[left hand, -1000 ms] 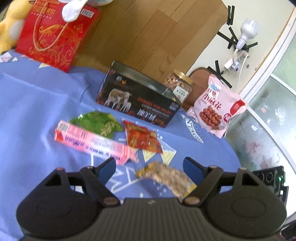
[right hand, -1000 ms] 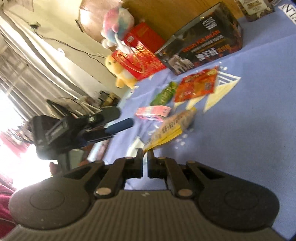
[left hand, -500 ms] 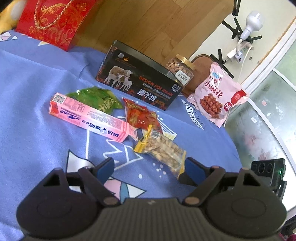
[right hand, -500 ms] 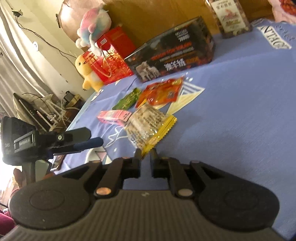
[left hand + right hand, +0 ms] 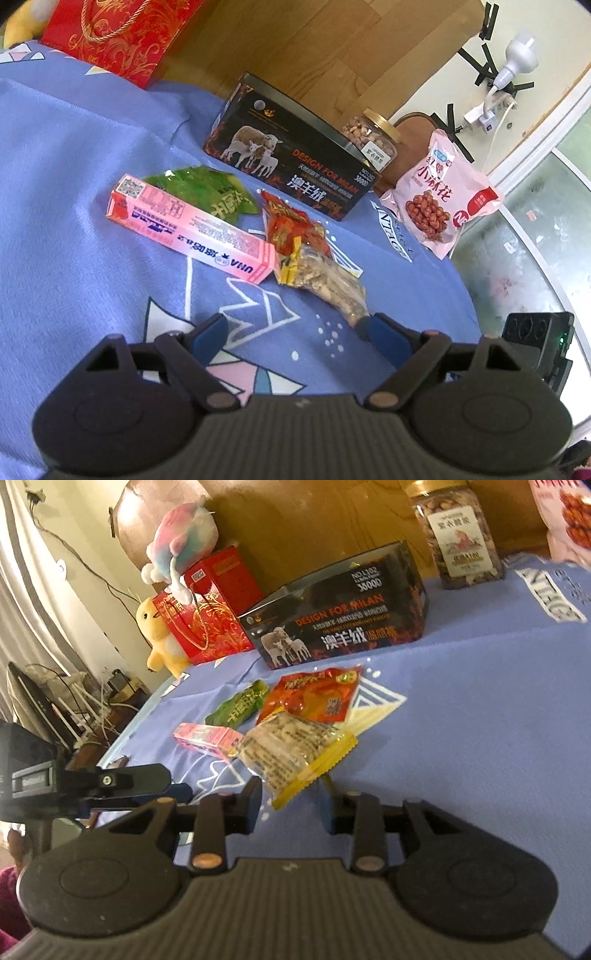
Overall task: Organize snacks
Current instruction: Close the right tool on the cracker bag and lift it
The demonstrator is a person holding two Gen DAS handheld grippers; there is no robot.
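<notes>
Yellow-edged nut packet (image 5: 291, 755) just ahead of right gripper (image 5: 293, 806), jaws parted

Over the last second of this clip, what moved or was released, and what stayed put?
The right gripper was shut a second ago; its jaws have just been opening and now stand apart around the near end of the peanut packet, not pressing it. That packet now overlaps the red packet, farther from the left gripper, which is open and empty as before. The pink box, green packet and black box kept their places.
</notes>
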